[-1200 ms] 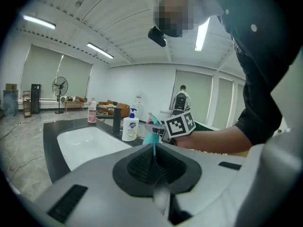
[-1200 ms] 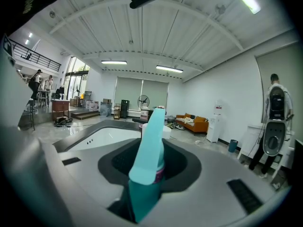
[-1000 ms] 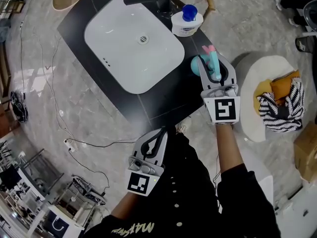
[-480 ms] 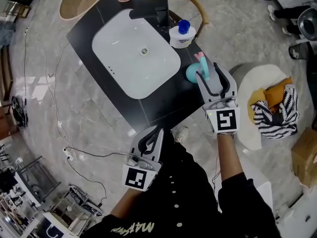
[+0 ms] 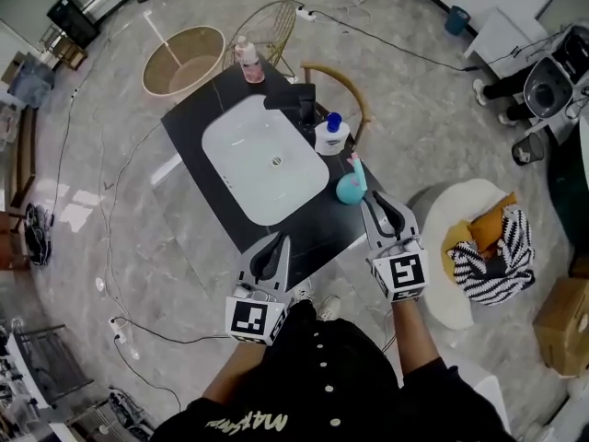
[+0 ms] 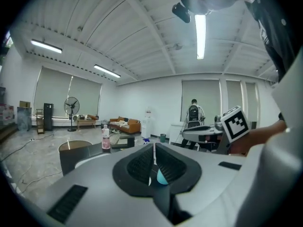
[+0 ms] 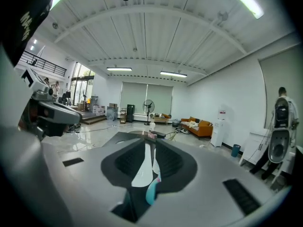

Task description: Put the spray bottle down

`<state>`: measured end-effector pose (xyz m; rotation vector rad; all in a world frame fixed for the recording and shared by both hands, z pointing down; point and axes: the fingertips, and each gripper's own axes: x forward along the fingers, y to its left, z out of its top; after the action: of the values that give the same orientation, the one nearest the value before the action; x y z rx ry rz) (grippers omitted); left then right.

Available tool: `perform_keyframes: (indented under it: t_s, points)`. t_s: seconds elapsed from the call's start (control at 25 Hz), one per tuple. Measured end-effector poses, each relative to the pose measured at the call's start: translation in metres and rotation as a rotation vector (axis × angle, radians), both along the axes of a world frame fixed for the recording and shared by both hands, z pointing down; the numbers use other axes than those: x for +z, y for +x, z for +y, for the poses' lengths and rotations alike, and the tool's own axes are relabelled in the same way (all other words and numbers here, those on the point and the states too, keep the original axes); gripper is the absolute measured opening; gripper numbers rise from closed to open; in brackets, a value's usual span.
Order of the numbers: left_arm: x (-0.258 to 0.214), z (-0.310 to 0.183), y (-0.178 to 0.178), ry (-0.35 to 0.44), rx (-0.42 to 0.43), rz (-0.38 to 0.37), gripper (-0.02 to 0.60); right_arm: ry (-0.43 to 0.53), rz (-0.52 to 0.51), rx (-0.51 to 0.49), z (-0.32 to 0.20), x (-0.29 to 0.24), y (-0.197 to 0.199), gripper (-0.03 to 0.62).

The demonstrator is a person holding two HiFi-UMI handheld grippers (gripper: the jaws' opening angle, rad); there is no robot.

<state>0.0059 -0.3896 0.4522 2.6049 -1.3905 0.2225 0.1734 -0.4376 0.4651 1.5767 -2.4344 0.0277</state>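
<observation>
While the spray bottle (image 5: 350, 188) stands upright on the black counter (image 5: 317, 226), just right of the white sink (image 5: 265, 168) and near the counter's right edge, neither gripper holds it. The bottle is teal with a pink trigger on top.

The right gripper (image 5: 373, 203) sits just behind the bottle on the person's side, pointing at it but clear of it. The right gripper view shows the jaws closing, with only a thin slit left between the pads. Nothing is pinched there. The sink's white and a bit of the teal bottle (image 7: 151, 193) show through the slit, low down and beyond the jaws.

The left gripper (image 5: 276, 242) is over the counter's near edge, well to the left of the bottle. Its jaws are together at the tips and hold nothing. In the left gripper view the bottle (image 6: 162, 177) shows as a teal patch through the gap behind the closed tips.

A white tub with a blue lid (image 5: 331, 136) stands on the counter just beyond the bottle, beside the black tap (image 5: 300, 101). A pink bottle (image 5: 246, 60) stands at the far corner. A round basket (image 5: 184, 60) is on the floor beyond the counter. A striped cloth (image 5: 492, 261) lies on a white round stool (image 5: 451, 215) to the right.
</observation>
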Motion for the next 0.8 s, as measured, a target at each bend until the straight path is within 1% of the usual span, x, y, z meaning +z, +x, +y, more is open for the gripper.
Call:
perform_keyframes:
  t_s: [0.08, 0.16, 0.32, 0.44, 0.52, 0.8]
  points:
    - [-0.007, 0.002, 0.001, 0.006, 0.003, -0.013, 0.023, 0.023, -0.014, -0.007, 0.014, -0.017, -0.004, 0.03]
    - [-0.017, 0.002, 0.003, 0.027, 0.013, -0.011, 0.023, 0.056, -0.027, -0.009, 0.028, -0.035, -0.005, 0.012]
    - [-0.043, 0.0, 0.008, 0.092, 0.022, 0.001, 0.023, 0.106, -0.051, 0.012, 0.05, -0.063, 0.006, 0.005]
    - [-0.067, 0.005, 0.015, 0.162, 0.056, 0.021, 0.022, 0.16, -0.058, 0.045, 0.066, -0.084, 0.018, 0.002]
    - [-0.077, 0.006, 0.018, 0.189, 0.068, 0.024, 0.023, 0.191, -0.054, 0.063, 0.075, -0.094, 0.023, -0.002]
    - [-0.082, 0.012, 0.015, 0.185, 0.051, 0.017, 0.023, 0.223, -0.062, 0.094, 0.096, -0.103, 0.031, -0.005]
